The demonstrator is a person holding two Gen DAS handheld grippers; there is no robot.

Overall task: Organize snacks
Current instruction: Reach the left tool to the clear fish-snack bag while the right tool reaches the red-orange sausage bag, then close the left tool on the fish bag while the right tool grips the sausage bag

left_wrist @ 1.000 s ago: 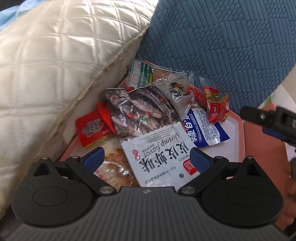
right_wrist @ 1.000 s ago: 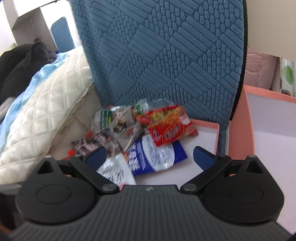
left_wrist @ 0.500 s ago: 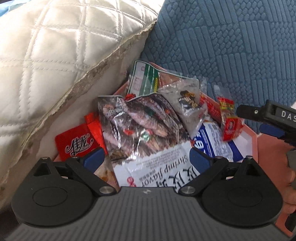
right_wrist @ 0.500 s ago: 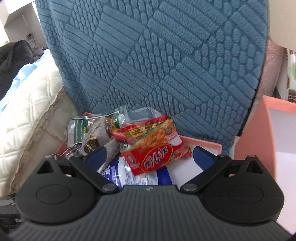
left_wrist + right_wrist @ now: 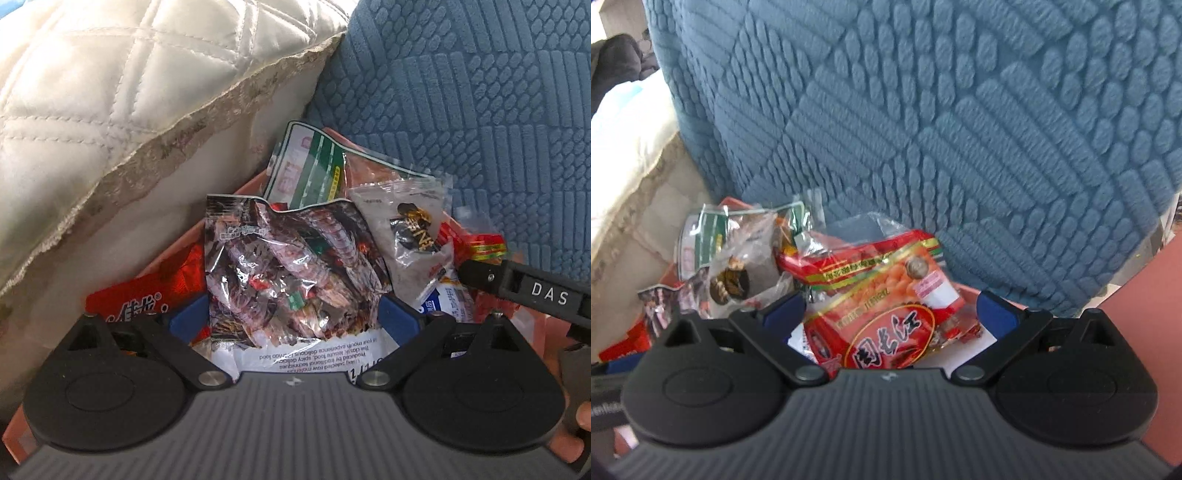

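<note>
Blue textured cushion [image 5: 923,129]: fills the upper frame in both views, backing the tray.
Quilted cream pillow [image 5: 129,110]: upper left of the left view; only a sliver shows at the right view's left edge.
Pink tray [image 5: 221,229]: holds the snack heap, lower centre in both views.
Shrimp-flavour bag [image 5: 291,273]: centre of the left view, between the spread left tongs [image 5: 291,314], which grip nothing. Advice: close on the bag's flat lower edge, not the crinkled middle.
Red peanut packet [image 5: 886,306]: centre of the right view, between the spread, empty right tongs [image 5: 890,310]; in the left view barely visible behind the other tool at right. Advice: pinch one packet only.
Red sachet [image 5: 129,302]: clear in the left view's lower left only.
</note>
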